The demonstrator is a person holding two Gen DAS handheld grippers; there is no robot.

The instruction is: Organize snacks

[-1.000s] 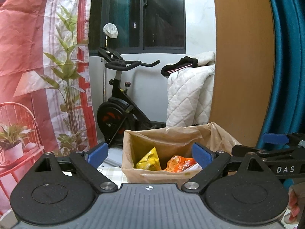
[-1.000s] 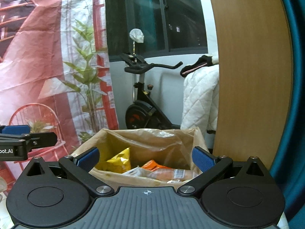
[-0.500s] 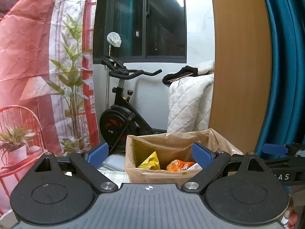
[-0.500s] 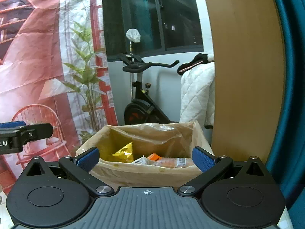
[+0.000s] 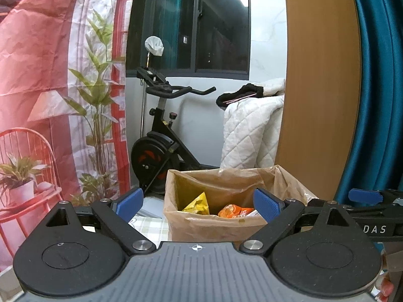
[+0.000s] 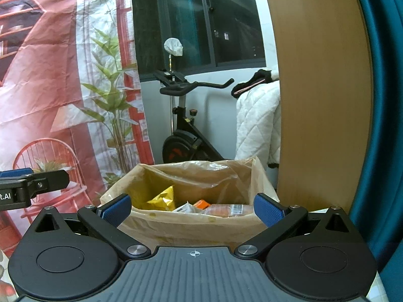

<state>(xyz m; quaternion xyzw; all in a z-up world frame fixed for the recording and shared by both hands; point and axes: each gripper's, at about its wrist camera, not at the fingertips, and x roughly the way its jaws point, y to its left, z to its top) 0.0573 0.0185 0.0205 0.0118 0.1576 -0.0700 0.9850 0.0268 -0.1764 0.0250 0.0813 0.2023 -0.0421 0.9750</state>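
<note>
On the table ahead: brown paper bag [image 5: 214, 224], mouth open, upright.
Inside the bag: yellow snack packet [image 5: 197, 203] at left, orange packet [image 5: 233, 210] beside it, clear-wrapped pack [image 6: 226, 210] lying flat.
Left tool [image 5: 199, 202]: spread wide, holding nothing, short of the bag.
Right tool [image 6: 192, 209]: spread wide too, nothing gripped, facing the bag's near wall.
Behind: exercise bike [image 5: 161, 146], white quilt [image 5: 249, 133].

The left gripper [image 5: 199, 202] is held level and forward, its blue-padded fingers [image 5: 129, 202] spread wide with nothing between them. The right gripper [image 6: 192, 210] sits beside it in the same pose, fingers [image 6: 268, 212] likewise parted and empty. Each gripper's tip shows at the edge of the other's view.
</note>
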